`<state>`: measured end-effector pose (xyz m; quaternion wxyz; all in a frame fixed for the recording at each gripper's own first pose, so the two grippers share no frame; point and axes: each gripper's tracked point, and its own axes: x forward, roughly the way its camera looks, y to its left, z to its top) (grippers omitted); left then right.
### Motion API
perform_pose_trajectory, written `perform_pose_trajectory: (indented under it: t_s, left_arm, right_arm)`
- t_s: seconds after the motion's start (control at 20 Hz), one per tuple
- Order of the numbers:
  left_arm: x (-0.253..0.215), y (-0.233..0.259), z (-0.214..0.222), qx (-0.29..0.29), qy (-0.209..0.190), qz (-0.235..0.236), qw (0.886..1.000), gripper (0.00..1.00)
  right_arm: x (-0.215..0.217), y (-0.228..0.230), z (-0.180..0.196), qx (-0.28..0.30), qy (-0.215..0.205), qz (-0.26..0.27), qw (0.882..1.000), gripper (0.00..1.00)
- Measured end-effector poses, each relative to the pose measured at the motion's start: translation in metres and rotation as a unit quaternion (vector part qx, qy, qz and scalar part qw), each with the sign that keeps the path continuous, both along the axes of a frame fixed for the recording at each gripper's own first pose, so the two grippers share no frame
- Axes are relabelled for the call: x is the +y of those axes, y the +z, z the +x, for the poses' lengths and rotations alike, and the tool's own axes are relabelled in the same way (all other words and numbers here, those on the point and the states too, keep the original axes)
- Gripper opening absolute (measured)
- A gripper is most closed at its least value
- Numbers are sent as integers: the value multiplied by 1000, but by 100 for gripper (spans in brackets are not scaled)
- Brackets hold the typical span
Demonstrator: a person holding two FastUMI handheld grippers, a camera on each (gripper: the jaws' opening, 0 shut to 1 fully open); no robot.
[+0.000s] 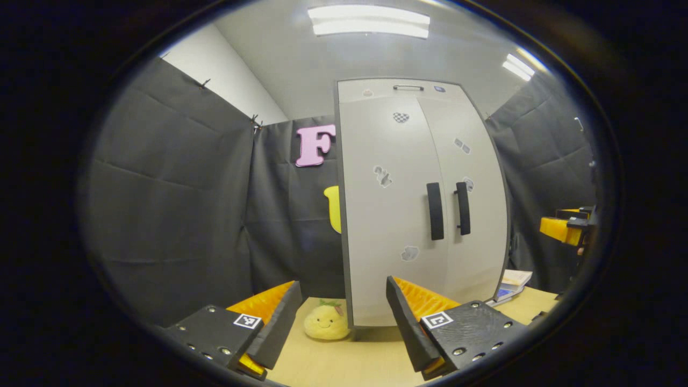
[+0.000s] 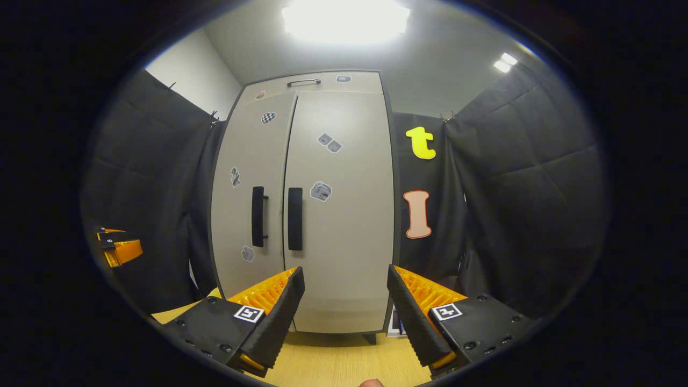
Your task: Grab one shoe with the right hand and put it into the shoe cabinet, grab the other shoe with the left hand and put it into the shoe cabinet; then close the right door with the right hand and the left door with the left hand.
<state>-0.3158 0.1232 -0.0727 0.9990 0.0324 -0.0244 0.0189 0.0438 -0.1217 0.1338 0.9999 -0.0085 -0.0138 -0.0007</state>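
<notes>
The grey shoe cabinet (image 1: 398,215) stands upright on the wooden table with both doors shut and two black handles (image 1: 435,210) side by side. In the right gripper view the same cabinet (image 2: 333,215) faces me squarely, its handles (image 2: 294,219) left of centre. My left gripper (image 1: 344,322) is open and holds nothing, a short way in front of the cabinet's left door. My right gripper (image 2: 346,314) is open too, before the right door. The right gripper (image 1: 564,228) shows at the far right of the left gripper view, and the left gripper (image 2: 118,248) at the left edge of the right gripper view.
A yellow plush toy with a smiling face (image 1: 325,321) lies on the table (image 1: 344,360) by the cabinet's left bottom corner. Some books (image 1: 513,285) lie to the cabinet's right. Black cloth walls close the booth on all sides.
</notes>
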Motion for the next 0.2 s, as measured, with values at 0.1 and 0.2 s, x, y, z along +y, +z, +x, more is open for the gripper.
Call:
perform_pose_trajectory:
  t_s: [0.1,0.2]
  left_arm:
    - [1,0,-1,-1,3,2,1000,89]
    - [1,1,-1,-3,7,3,1000,89]
  right_arm:
    - [1,0,1,-1,0,-3,1000,98]
    - [3,-1,1,1,0,-3,1000,98]
